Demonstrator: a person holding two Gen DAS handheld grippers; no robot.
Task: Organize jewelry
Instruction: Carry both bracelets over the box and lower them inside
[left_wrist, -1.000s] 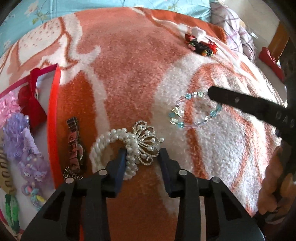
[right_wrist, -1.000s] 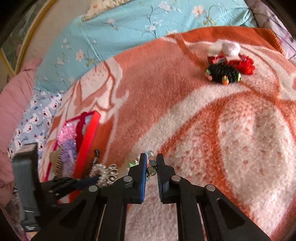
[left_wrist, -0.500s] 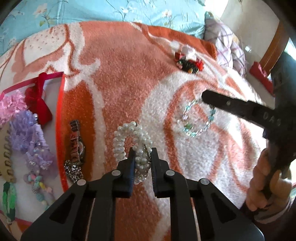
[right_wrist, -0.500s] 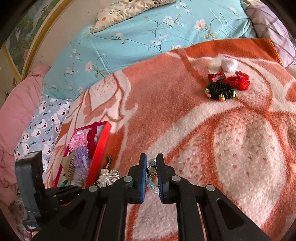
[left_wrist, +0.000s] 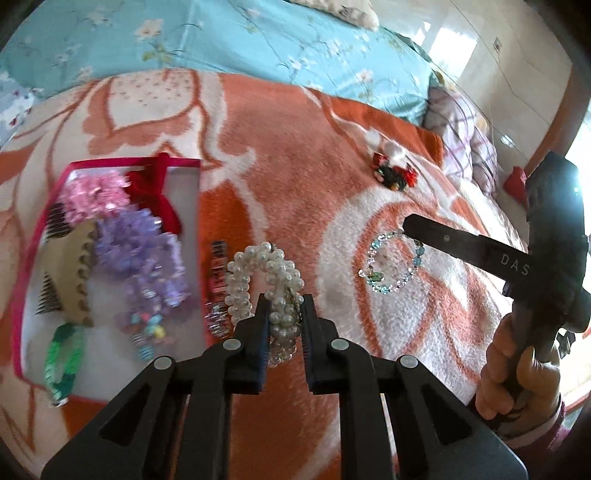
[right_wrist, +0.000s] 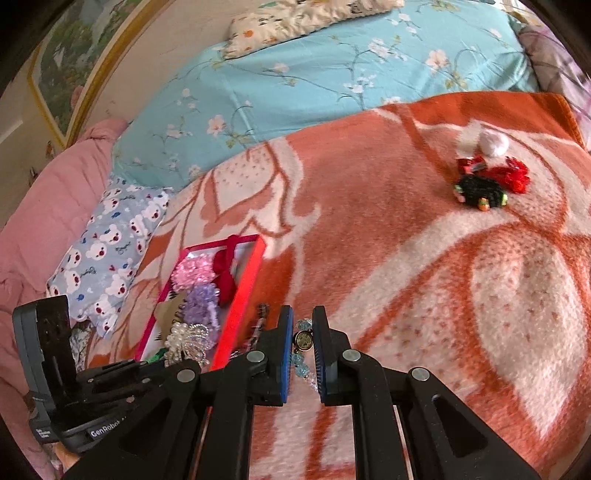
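My left gripper (left_wrist: 282, 306) is shut on a pearl bracelet (left_wrist: 258, 269) with a small crown charm and holds it up above the orange blanket. The same bracelet (right_wrist: 188, 339) shows in the right wrist view, over the near end of the red box. My right gripper (right_wrist: 303, 325) is shut on a blue bead bracelet (right_wrist: 301, 367) at its round charm. That bead bracelet (left_wrist: 388, 266) hangs as a loop from the tip of the right gripper's fingers (left_wrist: 461, 245). The red box (left_wrist: 107, 162) lies left, holding hair flowers, a red bow and clips.
A watch (left_wrist: 218, 266) lies on the blanket just right of the box wall (right_wrist: 240, 306). A small heap of red, black and white hair pieces (right_wrist: 487, 181) sits far back right. Pillows and a blue flowered sheet lie beyond. A hand (left_wrist: 517, 373) holds the right gripper.
The left jaws closed on the pearl bracelet and lifted it off the blanket, moving toward the box. The right gripper rose with the bead bracelet, which now hangs free.
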